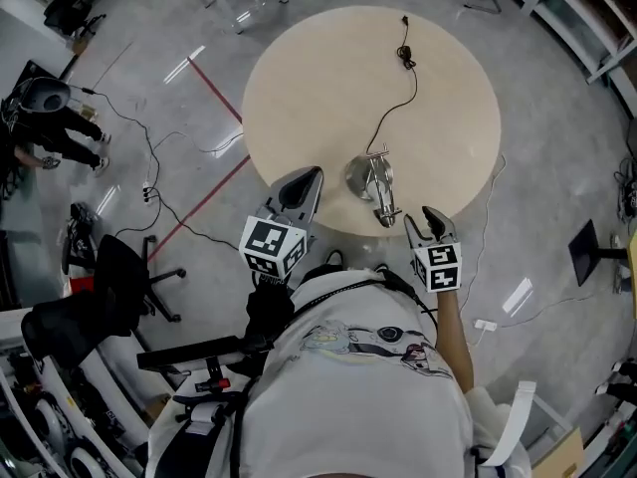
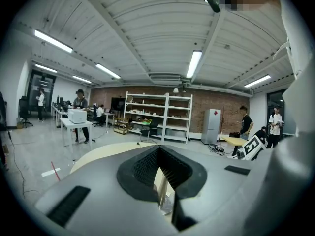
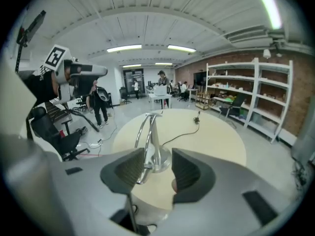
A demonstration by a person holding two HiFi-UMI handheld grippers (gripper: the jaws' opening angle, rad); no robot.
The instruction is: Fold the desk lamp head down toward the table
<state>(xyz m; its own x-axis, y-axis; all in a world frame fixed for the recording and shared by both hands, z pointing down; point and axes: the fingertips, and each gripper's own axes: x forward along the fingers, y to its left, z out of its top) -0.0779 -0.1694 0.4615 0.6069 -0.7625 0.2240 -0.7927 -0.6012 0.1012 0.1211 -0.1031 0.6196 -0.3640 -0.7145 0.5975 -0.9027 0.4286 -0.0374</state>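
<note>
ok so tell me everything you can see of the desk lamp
The desk lamp looks like shiny chrome metal. It has a round base, thin rods rising to a hinge, and a slim head sloping back down toward the near edge of the round pale table it stands on. Its black cord trails across the tabletop to a small coil. The open right gripper is close by and looks apart from it.

No words, numbers or brand names can be read. The left gripper (image 1: 311,178) and right gripper (image 1: 431,215) carry only black-and-white square patterns; the shirt (image 1: 370,366) print is too small to read.
</note>
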